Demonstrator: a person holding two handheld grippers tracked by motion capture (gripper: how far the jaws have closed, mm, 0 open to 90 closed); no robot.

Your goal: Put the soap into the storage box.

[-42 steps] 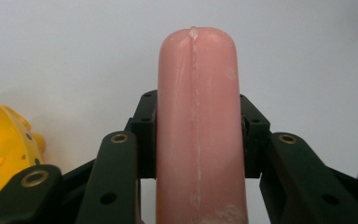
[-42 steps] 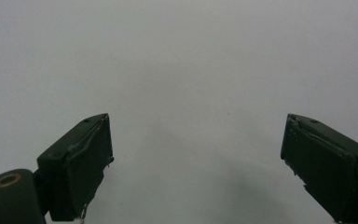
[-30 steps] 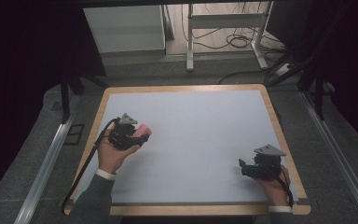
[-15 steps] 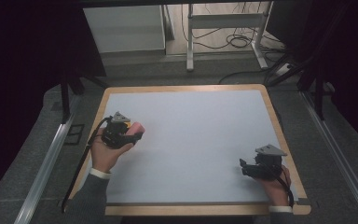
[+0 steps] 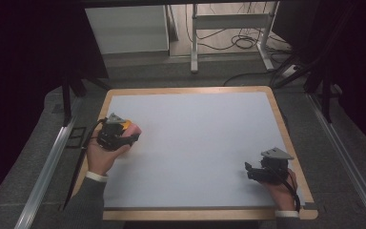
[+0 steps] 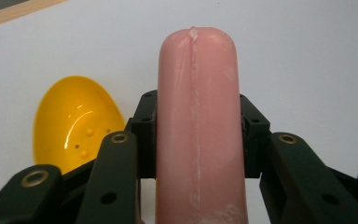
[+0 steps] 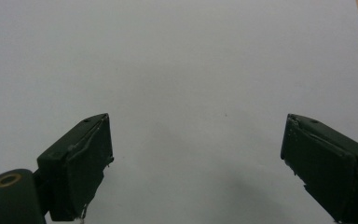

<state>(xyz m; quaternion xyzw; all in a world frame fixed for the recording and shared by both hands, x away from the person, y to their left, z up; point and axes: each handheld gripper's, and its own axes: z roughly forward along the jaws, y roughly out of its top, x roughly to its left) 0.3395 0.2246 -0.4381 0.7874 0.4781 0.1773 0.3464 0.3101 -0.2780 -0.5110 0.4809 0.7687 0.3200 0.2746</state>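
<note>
My left gripper (image 6: 198,126) is shut on a pink rounded piece (image 6: 198,116) that stands up between its black jaws, its domed end pointing away from me. A yellow half shell (image 6: 74,123) lies hollow side up on the white sheet just to the left of it. From above, the left gripper (image 5: 124,136) sits near the board's left edge with the pink piece (image 5: 134,129) and a bit of the yellow shell (image 5: 124,121) at its tip. My right gripper (image 7: 196,154) stands open over bare white sheet, seen from above at the front right (image 5: 252,171).
A white sheet (image 5: 200,138) covers a wooden-rimmed board (image 5: 190,89). Metal rails run along both sides (image 5: 47,167). Beyond the board stand a white cabinet (image 5: 128,28) and a table frame with loose cables (image 5: 233,38).
The left gripper has drifted left and slightly away from me with the pink piece in it. The right gripper has stayed where it was.
</note>
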